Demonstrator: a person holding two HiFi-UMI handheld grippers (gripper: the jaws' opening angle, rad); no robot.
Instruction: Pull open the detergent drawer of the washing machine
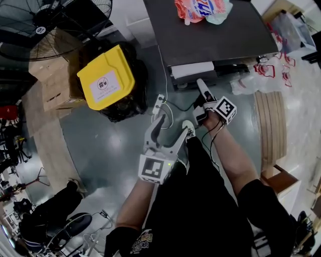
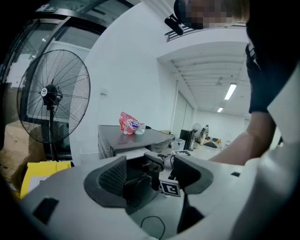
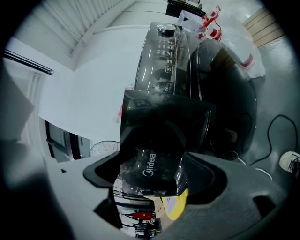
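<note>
Right gripper view gives us the right gripper (image 3: 153, 175) with its jaws spread wide and the drawer (image 3: 151, 161) filling the gap. The glossy dark front with its logo sits pad to pad, and both pads look pressed on its edges, so we read this as a clamp on the drawer front. From the head view we see the drawer standing part-way out of the washer (image 1: 210, 37), its pale top showing ahead of the cabinet front. Our left gripper (image 1: 173, 126) hangs well apart from the washer, jaws apart and nothing between them.

What worries us most is the hold. The front is smooth and shiny and the jaws are spread wide, so we judge there is little squeeze to spare. A sharp tug could let the pads slide off and send the hand flying back. A pull that strays sideways or dips, rather than running straight along the drawer's track, could bind it, and forcing it then might strain the front panel. Pulling on past the stop could bring the drawer right out. Nothing braces the washer, so a hard pull may jog it and shift the bag (image 1: 200, 9) lying on top. A power strip (image 1: 159, 104) lies on the floor close in front of us, and a careless step while we pull could catch it.
</note>
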